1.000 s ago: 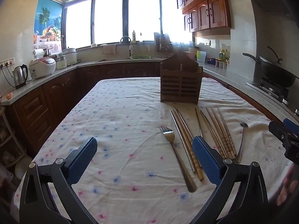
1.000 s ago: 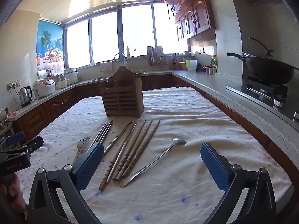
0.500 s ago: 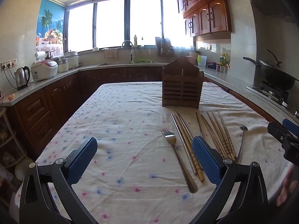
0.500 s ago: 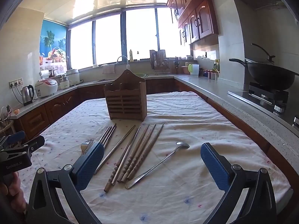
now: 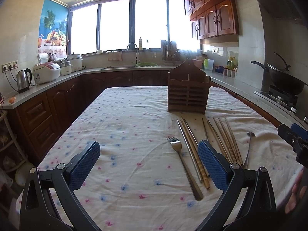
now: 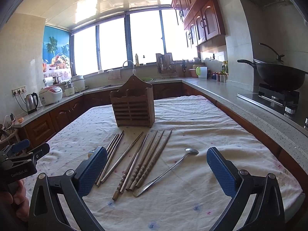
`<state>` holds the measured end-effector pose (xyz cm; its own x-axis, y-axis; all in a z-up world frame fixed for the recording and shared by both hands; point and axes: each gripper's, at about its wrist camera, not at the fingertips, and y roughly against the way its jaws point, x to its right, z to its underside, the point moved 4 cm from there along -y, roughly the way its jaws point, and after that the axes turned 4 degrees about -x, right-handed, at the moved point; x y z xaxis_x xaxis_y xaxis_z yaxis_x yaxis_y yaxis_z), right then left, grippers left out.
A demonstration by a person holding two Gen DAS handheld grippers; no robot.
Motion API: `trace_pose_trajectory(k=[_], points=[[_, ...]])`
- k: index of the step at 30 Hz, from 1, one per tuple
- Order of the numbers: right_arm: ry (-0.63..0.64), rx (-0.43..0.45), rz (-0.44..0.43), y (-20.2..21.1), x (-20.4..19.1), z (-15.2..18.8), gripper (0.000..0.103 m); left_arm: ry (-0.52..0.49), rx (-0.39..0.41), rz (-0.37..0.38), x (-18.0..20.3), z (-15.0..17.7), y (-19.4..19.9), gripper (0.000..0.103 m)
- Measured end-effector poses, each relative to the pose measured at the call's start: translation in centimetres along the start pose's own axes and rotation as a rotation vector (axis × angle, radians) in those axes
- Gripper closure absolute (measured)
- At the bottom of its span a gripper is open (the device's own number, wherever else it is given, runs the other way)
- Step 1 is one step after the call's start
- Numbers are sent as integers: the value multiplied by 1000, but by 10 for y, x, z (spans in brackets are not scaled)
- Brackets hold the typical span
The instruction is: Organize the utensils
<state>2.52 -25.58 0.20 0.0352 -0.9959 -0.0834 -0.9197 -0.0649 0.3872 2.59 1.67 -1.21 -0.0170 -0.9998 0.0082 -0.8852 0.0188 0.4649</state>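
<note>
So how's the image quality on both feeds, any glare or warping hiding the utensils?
Left wrist view: the big windows are blown out white, but the steel fork stays sharp. Right wrist view: same window glare, fisheye bends the grey countertop edge, and the long steel spoon and wooden chopsticks read clearly.

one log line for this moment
left hand-held gripper open | right hand-held gripper open | fork, chopsticks, spoon on table | holder empty

Black frames, silver screws, blue textured fingers; "GenRobot.AI" marking.
</note>
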Motion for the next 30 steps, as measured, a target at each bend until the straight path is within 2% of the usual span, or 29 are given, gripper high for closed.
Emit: trace_pose_trajectory(k=[30], points=[[-7,1,-23,0,-5,1,0,-1,4,6,3,-1,1,0]])
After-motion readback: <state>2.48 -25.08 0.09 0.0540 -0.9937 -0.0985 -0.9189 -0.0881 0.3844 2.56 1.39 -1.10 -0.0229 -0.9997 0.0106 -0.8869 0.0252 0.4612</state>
